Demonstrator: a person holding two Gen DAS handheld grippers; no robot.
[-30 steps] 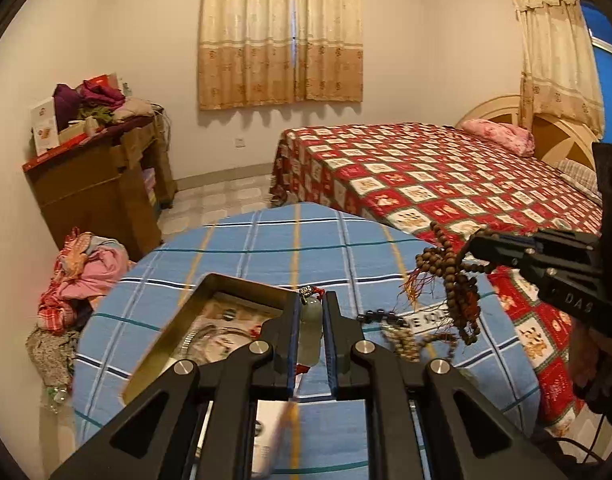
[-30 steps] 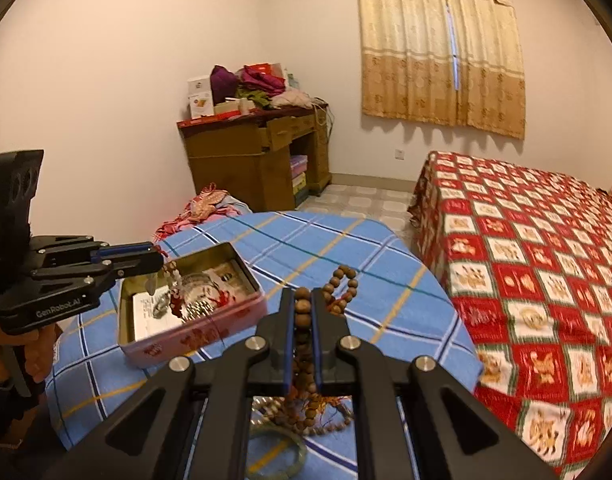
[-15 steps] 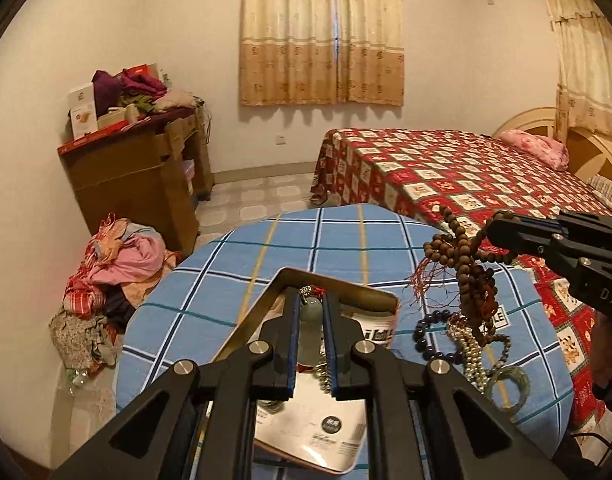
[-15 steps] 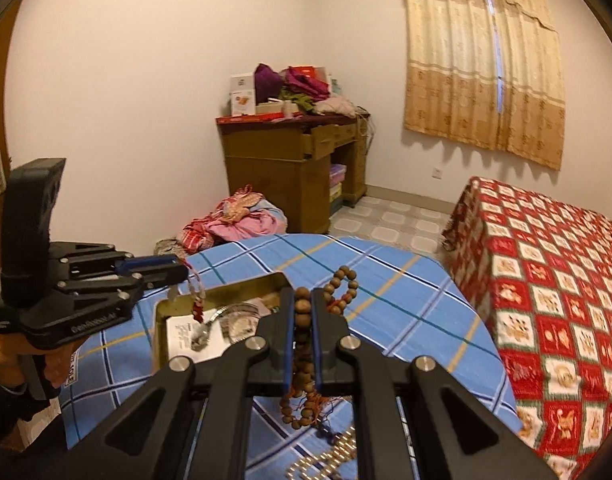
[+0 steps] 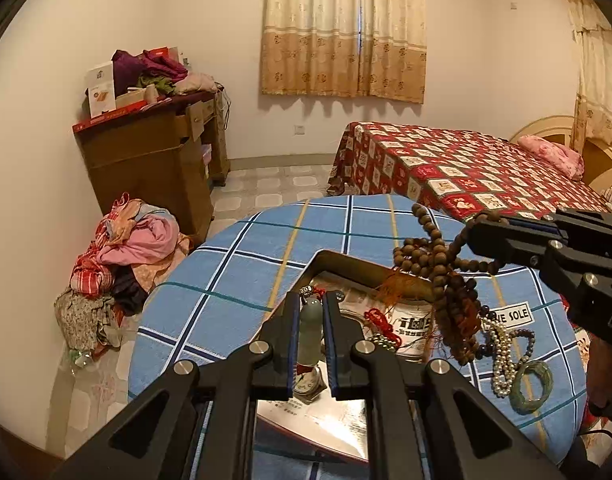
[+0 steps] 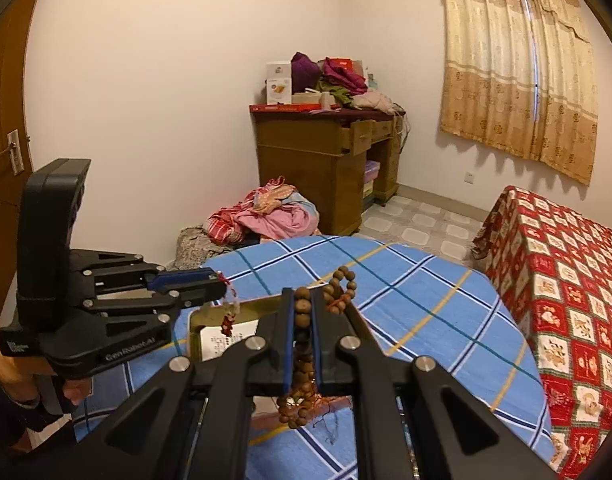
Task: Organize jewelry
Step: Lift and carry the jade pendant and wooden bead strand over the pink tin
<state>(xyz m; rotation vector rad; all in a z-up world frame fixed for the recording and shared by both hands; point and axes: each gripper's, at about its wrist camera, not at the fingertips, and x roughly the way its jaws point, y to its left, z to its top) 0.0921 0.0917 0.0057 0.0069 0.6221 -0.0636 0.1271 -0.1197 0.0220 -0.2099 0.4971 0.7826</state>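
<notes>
1. My left hand-held gripper [image 5: 310,334] is clamped on a pale jade-like pendant [image 5: 310,334] that stands upright between the blue pads, a red cord with a small silver bead at its top. It hangs over the near part of the open gold-coloured tin [image 5: 346,266].
2. My right hand-held gripper [image 6: 303,334] is pinched on a string of brown wooden prayer beads [image 6: 301,308]. In the right wrist view one loop sticks up past the tips and the rest, with a rust-coloured tassel, dangles below over the tin's right side.
3. I judge the step in hand to be carrying both pieces to the tin; neither is yet let go.
4. The tin sits on the bench [image 5: 241,268], which is covered by a blue checked cloth. It already holds a paper card, a red cord piece and some small metal items; I cannot make out any compartments.
5. Just right of the tin on the cloth lie a pearl strand [image 5: 500,350], a dark bead bracelet [image 5: 524,336] and a green bangle [image 5: 530,386], all still to be sorted.
6. Next, I think each piece needs lowering until its slack rests inside the tin walls, then the jaws parting. The long beads may drape over the rim, so I would gather them low first.
7. Beyond are a pile of clothes [image 5: 125,256] on the floor, a wooden desk [image 5: 149,164] and the bed [image 5: 466,172].
</notes>
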